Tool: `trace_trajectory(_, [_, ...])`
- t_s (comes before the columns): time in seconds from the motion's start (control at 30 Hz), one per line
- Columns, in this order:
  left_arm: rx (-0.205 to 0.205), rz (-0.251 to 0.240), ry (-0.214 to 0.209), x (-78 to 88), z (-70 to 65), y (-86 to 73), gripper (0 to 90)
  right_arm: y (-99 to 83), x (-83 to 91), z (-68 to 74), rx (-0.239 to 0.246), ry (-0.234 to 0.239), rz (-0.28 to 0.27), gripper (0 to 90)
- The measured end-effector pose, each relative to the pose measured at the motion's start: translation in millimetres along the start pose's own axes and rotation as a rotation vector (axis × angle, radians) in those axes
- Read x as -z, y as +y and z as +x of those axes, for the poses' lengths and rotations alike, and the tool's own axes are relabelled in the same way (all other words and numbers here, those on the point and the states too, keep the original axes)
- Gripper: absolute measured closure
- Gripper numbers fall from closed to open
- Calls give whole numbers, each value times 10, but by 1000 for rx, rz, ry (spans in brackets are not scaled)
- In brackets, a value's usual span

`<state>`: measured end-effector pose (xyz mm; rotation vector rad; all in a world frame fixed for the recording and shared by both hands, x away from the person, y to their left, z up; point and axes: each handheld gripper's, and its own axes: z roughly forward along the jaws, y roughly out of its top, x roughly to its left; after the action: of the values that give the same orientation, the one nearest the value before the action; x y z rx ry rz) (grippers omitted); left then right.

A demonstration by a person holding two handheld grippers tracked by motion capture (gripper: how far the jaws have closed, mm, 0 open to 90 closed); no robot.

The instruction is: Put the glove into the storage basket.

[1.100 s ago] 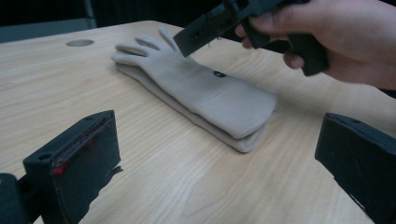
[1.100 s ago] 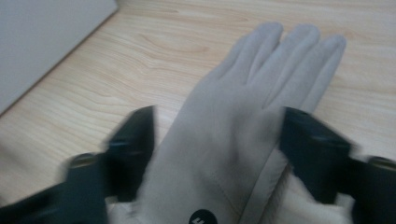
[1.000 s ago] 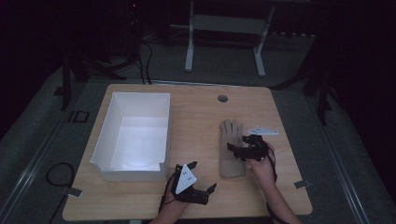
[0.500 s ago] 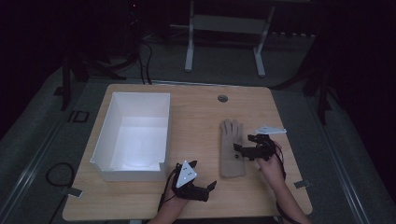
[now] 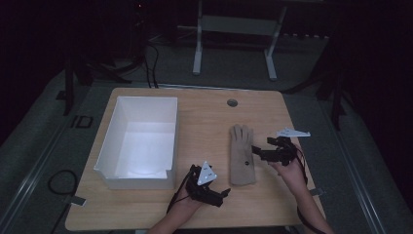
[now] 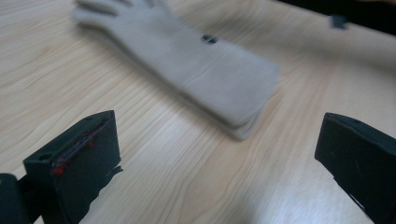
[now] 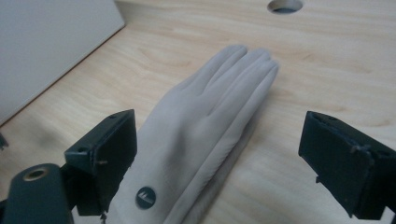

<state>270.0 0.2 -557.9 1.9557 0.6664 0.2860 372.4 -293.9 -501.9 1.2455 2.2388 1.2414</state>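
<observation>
a beige glove point(image 5: 242, 155) lies flat on the wooden table point(image 5: 204, 117), just right of the white bin point(image 5: 141, 139), fingers pointing away from the person. the right gripper point(image 5: 265, 152) hovers at the glove's right edge; its jaws have just been opening and stand wide, nothing pinched between them. the left gripper point(image 5: 221, 194) sits near the cuff point(image 6: 243, 105), jaws also spread and empty. to do the pick-up well, the left gripper should come in low over the cuff, bite through both layers, and the right should take the finger end, so the glove lifts level.
</observation>
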Motion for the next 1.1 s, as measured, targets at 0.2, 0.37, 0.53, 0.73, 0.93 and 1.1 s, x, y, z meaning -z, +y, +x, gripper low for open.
trace_trajectory(0.2, [-100, -49, -87, -80, 26, 148, 152, 81, -80, -49, -25, 4, -50, 174])
trace_trajectory(0.37, [-133, -14, -146, -277, 26, 254, 163, 128, -278, -70, -53, -4, -41, 211])
trace_trajectory(0.53, [-173, 17, -192, -441, -28, 329, 208, 167, -439, -143, -78, -14, -27, 238])
trace_trajectory(0.73, [-202, 100, -253, -643, -4, 371, 316, 134, -631, -274, -135, -2, 27, 252])
trace_trajectory(0.93, [-184, 181, -256, -744, 82, 296, 392, 23, -803, -359, -174, 7, 91, 307])
trace_trajectory(1.1, [-173, 183, -245, -731, 125, 256, 412, -5, -886, -362, -197, 72, 125, 393])
